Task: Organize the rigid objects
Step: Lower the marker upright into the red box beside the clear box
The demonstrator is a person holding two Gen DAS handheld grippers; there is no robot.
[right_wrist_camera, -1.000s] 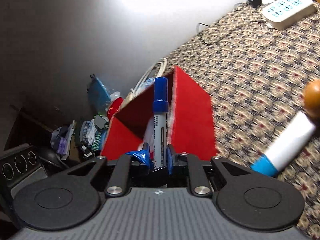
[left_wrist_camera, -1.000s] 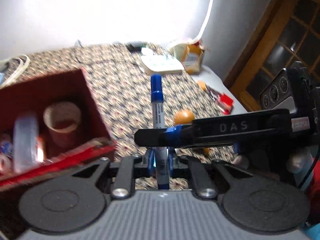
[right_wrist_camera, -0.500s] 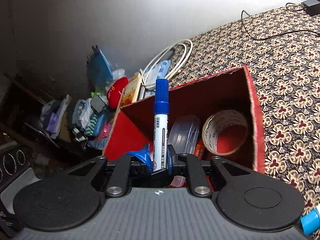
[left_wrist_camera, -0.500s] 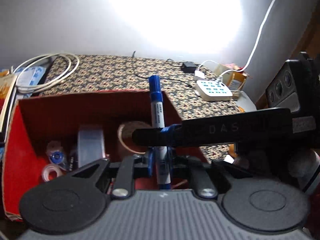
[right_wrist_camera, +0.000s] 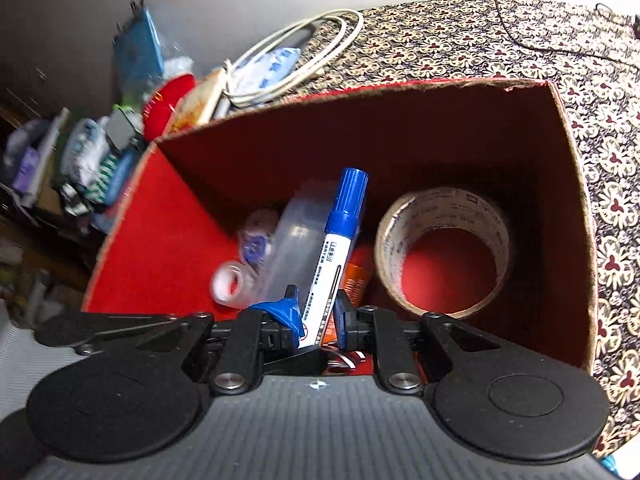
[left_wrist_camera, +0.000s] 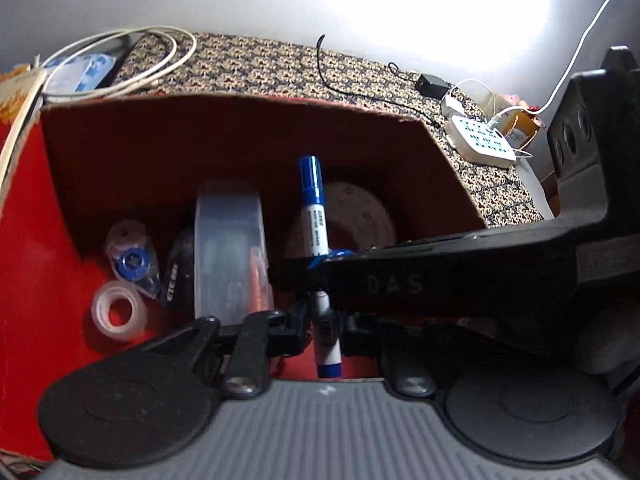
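A white marker with a blue cap [left_wrist_camera: 316, 216] [right_wrist_camera: 334, 252] is held over the open red box [left_wrist_camera: 36, 240] [right_wrist_camera: 168, 248]. My left gripper [left_wrist_camera: 324, 320] is shut on the marker's lower end. My right gripper [right_wrist_camera: 318, 316] is shut on the same marker, and its body crosses the left wrist view [left_wrist_camera: 460, 276]. Inside the box lie a large clear tape roll [left_wrist_camera: 228, 248], a brown tape roll [right_wrist_camera: 440, 248], a small clear tape roll [left_wrist_camera: 116, 314] and a blue correction tape [left_wrist_camera: 134, 256].
The box stands on a patterned cloth [right_wrist_camera: 500, 40]. A coiled white cable [left_wrist_camera: 120, 60] lies behind it. A white power strip [left_wrist_camera: 480, 142] and a black adapter [left_wrist_camera: 432, 82] lie at the far right. Clutter [right_wrist_camera: 80, 152] sits beyond the left side of the box.
Both grippers have moved with the marker from above the cloth to over the box and lowered towards its inside. The marker now tilts in the right wrist view.
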